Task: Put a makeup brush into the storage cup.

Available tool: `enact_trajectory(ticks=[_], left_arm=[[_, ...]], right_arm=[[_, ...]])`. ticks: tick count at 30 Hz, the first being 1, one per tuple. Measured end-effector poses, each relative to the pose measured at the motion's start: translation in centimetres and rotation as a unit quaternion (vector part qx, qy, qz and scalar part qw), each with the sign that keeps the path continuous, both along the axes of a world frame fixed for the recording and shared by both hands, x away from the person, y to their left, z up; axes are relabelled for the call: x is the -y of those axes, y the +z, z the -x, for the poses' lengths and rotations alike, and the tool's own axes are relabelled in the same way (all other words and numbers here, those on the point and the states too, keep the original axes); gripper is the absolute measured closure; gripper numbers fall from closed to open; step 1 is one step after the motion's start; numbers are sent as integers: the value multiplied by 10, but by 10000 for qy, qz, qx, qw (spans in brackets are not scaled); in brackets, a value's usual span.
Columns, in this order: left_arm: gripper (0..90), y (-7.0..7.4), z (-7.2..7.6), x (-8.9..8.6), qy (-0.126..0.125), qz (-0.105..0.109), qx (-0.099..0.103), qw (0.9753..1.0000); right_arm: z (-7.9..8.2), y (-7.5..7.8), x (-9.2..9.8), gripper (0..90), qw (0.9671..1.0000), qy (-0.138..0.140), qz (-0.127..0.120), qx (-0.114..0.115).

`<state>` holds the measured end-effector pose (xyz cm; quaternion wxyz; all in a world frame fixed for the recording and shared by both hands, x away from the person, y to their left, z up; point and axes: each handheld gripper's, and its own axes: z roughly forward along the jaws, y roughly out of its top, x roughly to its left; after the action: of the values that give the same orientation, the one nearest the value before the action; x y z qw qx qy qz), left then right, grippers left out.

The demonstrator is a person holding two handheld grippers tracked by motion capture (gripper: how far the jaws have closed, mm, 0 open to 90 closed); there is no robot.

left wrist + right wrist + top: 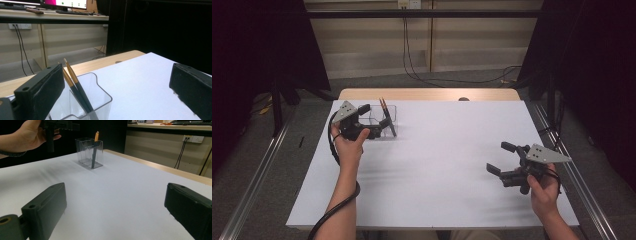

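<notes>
The clear plastic pen holder (384,121) stood at the far left of the white-covered bench (437,165), near its back edge, and two dark pens with gold upper barrels (387,117) leaned in it, tips tilted away from the person. In the left gripper view the pens (76,85) rose side by side out of the holder (96,96), touching or nearly touching each other; whether a third pen lay behind them could not be told from that angle. The left tongs (371,121) hung at the holder's near-left side, jaws spread wide and holding nothing, with one jaw just beside the holder's wall and the other well out over bare sheet. The right tongs (502,159) were well apart from all this, at the right of the bench, also gaping and empty, pointed across the sheet toward the holder (89,152) in their own view. The work in hand looked like reaching for a pen. The main risk was that the near jaw, so close to the light plastic wall, would knock or tip the holder as the tongs closed in; a grip catching both pens at once, or pinching one low on its smooth barrel, could also let it slip or drag the holder along.
</notes>
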<state>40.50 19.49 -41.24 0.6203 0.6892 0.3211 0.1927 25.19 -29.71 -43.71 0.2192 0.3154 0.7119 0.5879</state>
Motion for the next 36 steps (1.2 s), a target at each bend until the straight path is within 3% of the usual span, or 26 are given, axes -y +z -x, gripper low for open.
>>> enact_trajectory(ticks=[14, 23, 36], left_arm=[[0, -1, 12, -3, -223, -61, -20, 9997], [1, -1, 19, -7, -269, -202, 15, 9994], [1, -3, 33, -13, -310, -189, 90, 9993]], right_arm=[[0, -1, 0, 35, 10000, 7, -10, -1], [0, 0, -2, 35, 10000, 32, 11, -2], [1, 1, -2, 35, 10000, 25, 21, 25]])
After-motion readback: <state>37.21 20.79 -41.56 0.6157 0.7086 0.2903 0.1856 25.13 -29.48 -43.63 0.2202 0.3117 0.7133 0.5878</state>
